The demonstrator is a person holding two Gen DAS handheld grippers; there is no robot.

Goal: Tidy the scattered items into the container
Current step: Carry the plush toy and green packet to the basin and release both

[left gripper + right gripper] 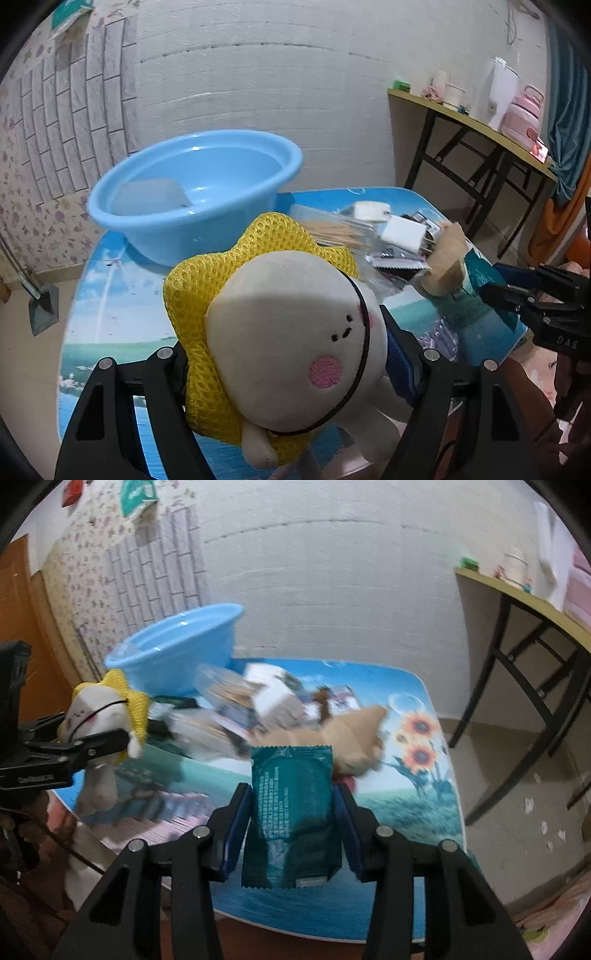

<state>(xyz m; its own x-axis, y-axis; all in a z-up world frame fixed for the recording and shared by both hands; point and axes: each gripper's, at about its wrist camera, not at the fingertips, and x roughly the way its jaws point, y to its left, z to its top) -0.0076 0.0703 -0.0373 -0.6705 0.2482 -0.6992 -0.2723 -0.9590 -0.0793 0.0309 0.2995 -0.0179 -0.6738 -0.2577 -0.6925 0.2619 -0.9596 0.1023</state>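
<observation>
My left gripper (284, 354) is shut on a white plush toy (288, 332) with a yellow mesh hat, held above the table, near the blue basin (192, 192). The basin holds a pale flat item (151, 195). My right gripper (291, 812) is shut on a dark teal snack packet (291, 805), held above the table. The left gripper and the toy (99, 716) show at the left of the right wrist view. The right gripper (517, 291) with the packet shows at the right of the left wrist view.
On the small printed table (110, 295) lie a white charger (400, 232), a toothpick pack (332, 232), a tan plush toy (447, 258) and several wrappers. A yellow-topped side table (472, 122) with jars and a pink pot stands at the right. A wall is behind.
</observation>
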